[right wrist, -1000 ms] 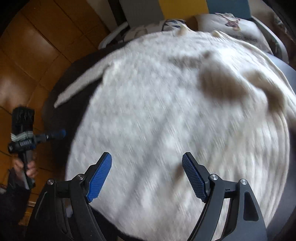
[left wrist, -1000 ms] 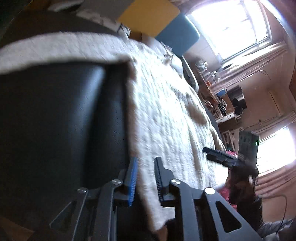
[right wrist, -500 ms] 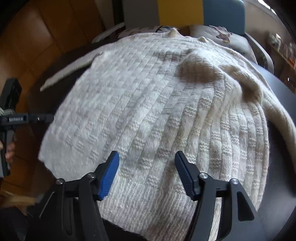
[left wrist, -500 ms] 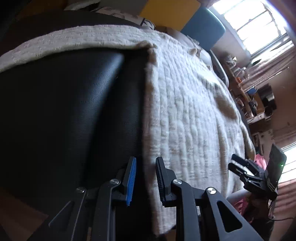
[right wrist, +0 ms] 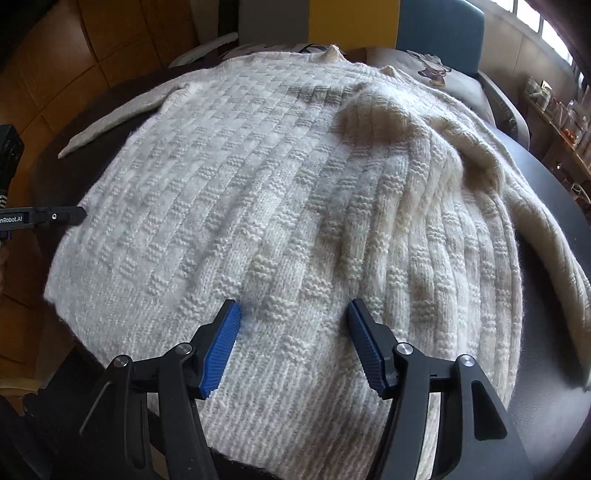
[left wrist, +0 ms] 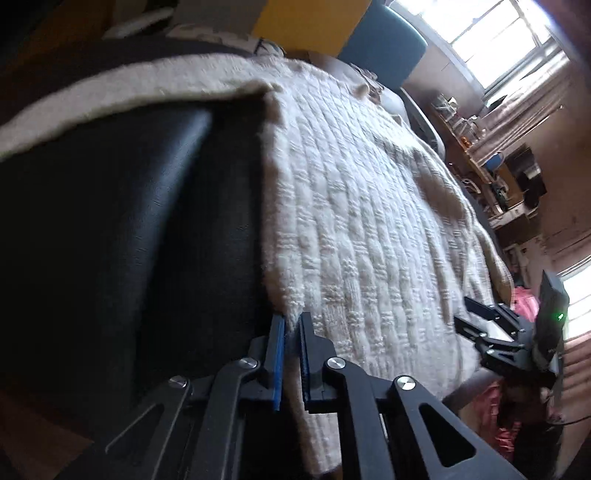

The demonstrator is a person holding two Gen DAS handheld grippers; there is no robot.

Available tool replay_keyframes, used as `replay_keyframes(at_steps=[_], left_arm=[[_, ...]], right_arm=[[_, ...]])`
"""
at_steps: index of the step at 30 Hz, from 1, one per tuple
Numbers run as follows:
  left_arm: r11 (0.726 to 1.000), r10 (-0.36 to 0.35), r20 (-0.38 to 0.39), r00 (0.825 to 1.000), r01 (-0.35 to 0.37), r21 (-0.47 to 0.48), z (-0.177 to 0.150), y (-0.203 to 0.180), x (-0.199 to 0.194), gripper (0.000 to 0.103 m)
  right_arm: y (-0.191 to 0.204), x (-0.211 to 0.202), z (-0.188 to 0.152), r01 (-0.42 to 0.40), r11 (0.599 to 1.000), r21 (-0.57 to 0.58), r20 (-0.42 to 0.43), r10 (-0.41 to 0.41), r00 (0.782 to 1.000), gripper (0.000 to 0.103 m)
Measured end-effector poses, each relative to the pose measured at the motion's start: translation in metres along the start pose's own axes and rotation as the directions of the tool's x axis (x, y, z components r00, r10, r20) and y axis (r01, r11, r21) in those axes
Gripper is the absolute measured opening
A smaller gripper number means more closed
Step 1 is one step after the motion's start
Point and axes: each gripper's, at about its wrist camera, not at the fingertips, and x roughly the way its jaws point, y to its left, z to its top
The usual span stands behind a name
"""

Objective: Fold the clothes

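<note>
Cream sweater (right wrist: 280, 206) spread flat on the dark tabletop (left wrist: 110, 229).
My left claw (left wrist: 291, 354) pinches its side edge for lifting; my right claw (right wrist: 293, 343) hovers spread over the hem.

1. My left wrist view sits low at the sweater's (left wrist: 369, 229) left edge, very near, facing along it toward the windows (left wrist: 509, 40).
2. My right wrist view looks down over the hem toward the collar, close.
3. Both share the sweater and the blue chair (right wrist: 439, 33); each sees the other gripper.
</note>
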Motion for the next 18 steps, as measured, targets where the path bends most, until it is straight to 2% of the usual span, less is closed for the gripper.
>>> replay_keyframes(at_steps=[7, 11, 13, 15, 18], left_arm=[[0.997, 0.073, 0.025, 0.997, -0.073, 0.006, -0.007, 0.005, -0.009, 0.006], [0.999, 0.034, 0.0, 0.999, -0.034, -0.001, -0.005, 0.001, -0.005, 0.01], [1.0, 0.025, 0.027, 0.999, -0.025, -0.003, 0.006, 0.003, -0.01, 0.016], [1.0, 0.016, 0.055, 0.998, -0.016, -0.005, 0.017, 0.004, -0.016, 0.017], [1.0, 0.005, 0.091, 0.996, -0.005, -0.001, 0.035, 0.006, -0.022, 0.02]], right_arm=[[0.001, 0.0, 0.0, 0.0, 1.0, 0.022, 0.0, 0.0, 1.0, 0.067], [0.0, 0.004, 0.005, 0.007, 1.0, 0.031, -0.002, -0.007, 1.0, 0.07], [-0.004, 0.001, 0.006, -0.023, 0.998, 0.056, 0.007, 0.023, 1.0, 0.073], [-0.008, -0.001, 0.007, -0.054, 0.995, 0.081, 0.017, 0.053, 0.998, 0.075], [-0.019, -0.023, 0.015, -0.127, 0.98, 0.153, 0.107, 0.111, 0.988, 0.075]])
